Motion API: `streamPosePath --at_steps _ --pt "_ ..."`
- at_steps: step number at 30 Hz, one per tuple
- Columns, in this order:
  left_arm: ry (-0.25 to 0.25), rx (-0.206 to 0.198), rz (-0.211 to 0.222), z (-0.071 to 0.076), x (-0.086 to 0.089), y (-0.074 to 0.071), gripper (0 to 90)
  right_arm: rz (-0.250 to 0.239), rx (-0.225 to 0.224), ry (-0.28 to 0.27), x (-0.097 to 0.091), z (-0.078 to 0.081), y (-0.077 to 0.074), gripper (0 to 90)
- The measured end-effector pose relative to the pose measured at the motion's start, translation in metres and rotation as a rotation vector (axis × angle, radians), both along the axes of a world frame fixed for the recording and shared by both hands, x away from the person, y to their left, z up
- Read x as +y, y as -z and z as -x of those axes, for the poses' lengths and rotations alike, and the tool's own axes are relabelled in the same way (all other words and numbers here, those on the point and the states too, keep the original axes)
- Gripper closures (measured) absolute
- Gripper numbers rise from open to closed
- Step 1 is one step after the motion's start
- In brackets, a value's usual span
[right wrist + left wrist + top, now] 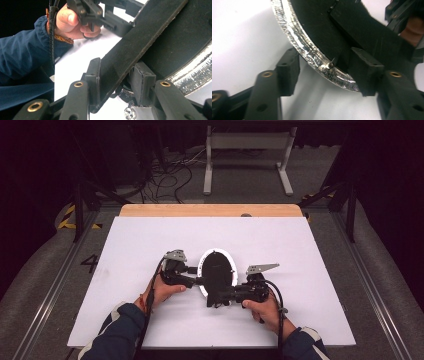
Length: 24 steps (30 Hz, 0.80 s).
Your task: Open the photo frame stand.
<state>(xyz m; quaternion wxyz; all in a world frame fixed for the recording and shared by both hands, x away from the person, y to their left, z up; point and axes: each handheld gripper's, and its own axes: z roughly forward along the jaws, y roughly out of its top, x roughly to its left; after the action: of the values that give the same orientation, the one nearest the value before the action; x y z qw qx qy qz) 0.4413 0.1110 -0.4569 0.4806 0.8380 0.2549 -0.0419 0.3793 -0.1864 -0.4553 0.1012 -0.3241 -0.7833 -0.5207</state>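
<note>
A black disc (218, 270) with a shiny silver rim (312, 51) sits tilted near the middle of the white table (125, 250), a black strap (140, 45) running across its face. The left gripper (197, 281) reaches in from the left; its jaws stand partly open astride the disc's rim, one pad (365, 71) against the black face, the other pad (287, 72) clear of the rim. The right gripper (220, 296) comes in from the near right, and its jaws are closed on the strap's edge, pinching it at the disc's near side.
</note>
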Motion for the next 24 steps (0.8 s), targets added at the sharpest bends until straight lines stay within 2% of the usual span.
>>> streamPosePath --at_steps 5,8,15,17,18,22,24 --pt "0.011 -0.023 0.064 0.002 0.005 -0.005 54.2 0.020 -0.008 0.019 -0.002 -0.001 0.000 64.7" --pt "0.034 -0.045 0.046 0.004 0.000 -0.006 56.4 0.023 -0.011 0.031 -0.003 -0.002 0.001 65.0" --pt "0.034 -0.064 0.015 0.007 -0.004 -0.008 55.6 0.044 -0.028 0.040 -0.002 -0.001 0.001 65.2" --pt "0.036 -0.061 0.018 0.007 -0.005 -0.008 55.4 0.045 -0.028 0.042 -0.002 -0.001 0.001 65.2" --pt "0.045 -0.072 0.001 0.007 -0.005 -0.009 55.4 0.056 -0.038 0.044 -0.001 0.000 -0.001 65.0" --pt "0.044 -0.073 0.002 0.009 -0.006 -0.010 55.7 0.064 -0.043 0.044 0.000 0.001 -0.001 65.0" --pt "0.049 -0.090 0.005 0.009 -0.006 -0.012 56.6 0.069 -0.052 0.041 0.000 0.001 -0.002 65.0"
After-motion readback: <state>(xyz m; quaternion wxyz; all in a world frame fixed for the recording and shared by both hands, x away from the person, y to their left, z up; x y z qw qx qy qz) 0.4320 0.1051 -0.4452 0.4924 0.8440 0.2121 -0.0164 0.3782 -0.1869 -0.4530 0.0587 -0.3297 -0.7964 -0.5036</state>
